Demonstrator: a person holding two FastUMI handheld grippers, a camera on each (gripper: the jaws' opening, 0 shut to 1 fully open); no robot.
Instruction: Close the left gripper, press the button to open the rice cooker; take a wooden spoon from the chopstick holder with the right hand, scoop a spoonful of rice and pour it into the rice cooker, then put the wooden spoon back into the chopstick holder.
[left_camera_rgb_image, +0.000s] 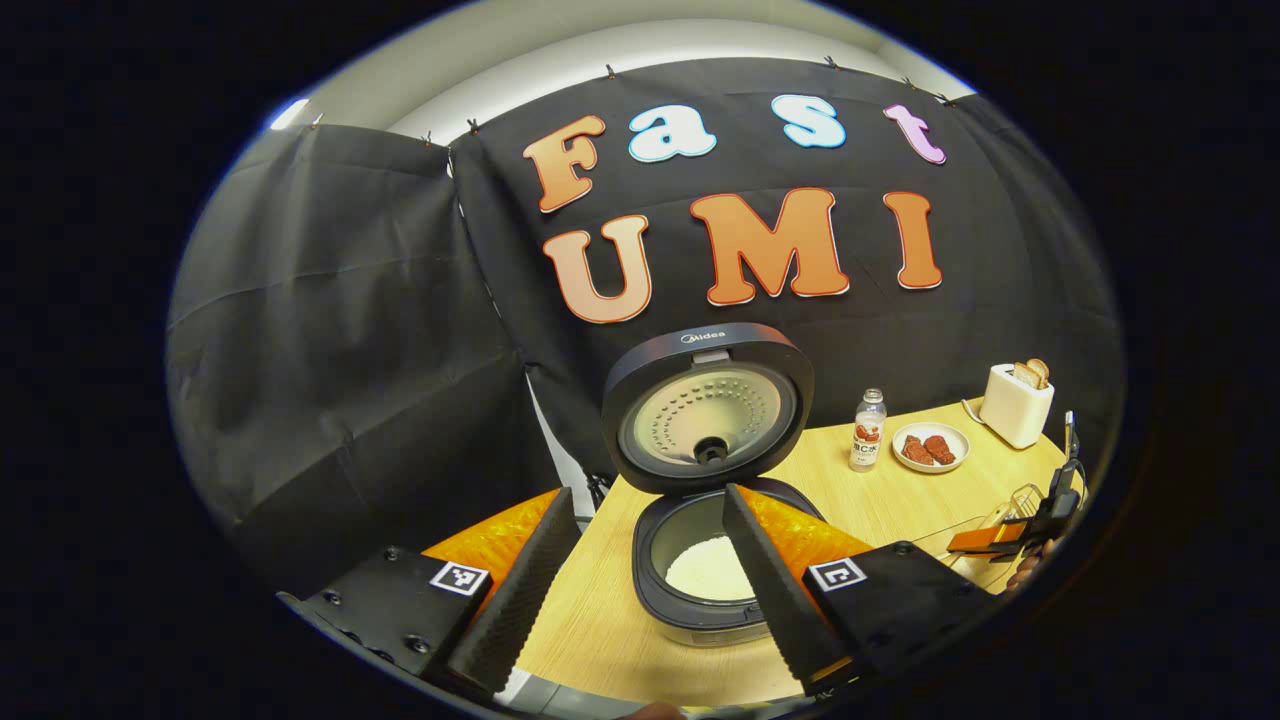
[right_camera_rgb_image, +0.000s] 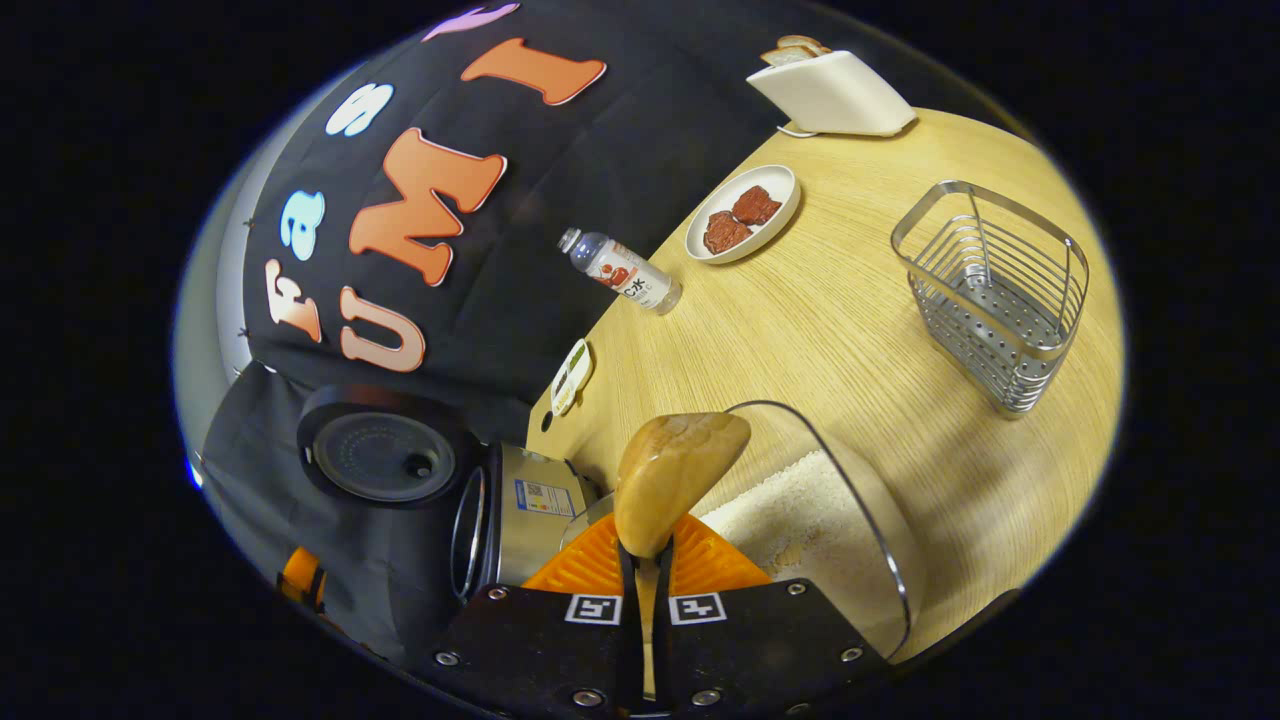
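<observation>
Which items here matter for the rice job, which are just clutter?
In the job: rice cooker, lid up; wooden spoon in the right gripper; clear rice container; wire chopstick holder; left gripper, open.

Lying about: toaster, plate of meat, bottle.

A white toaster (right_camera_rgb_image: 835, 92) with bread slices (right_camera_rgb_image: 795, 48) poking from its top stands at the far edge of the wooden bench (right_camera_rgb_image: 800, 330), against the black cloth wall (left_camera_rgb_image: 350, 330); near it sits a white plate (right_camera_rgb_image: 742, 213) with two reddish-brown pieces on it. Just beside the plate, close to the wall, is a small clear bottle (right_camera_rgb_image: 622, 271) with a pale cap and a printed label.
</observation>
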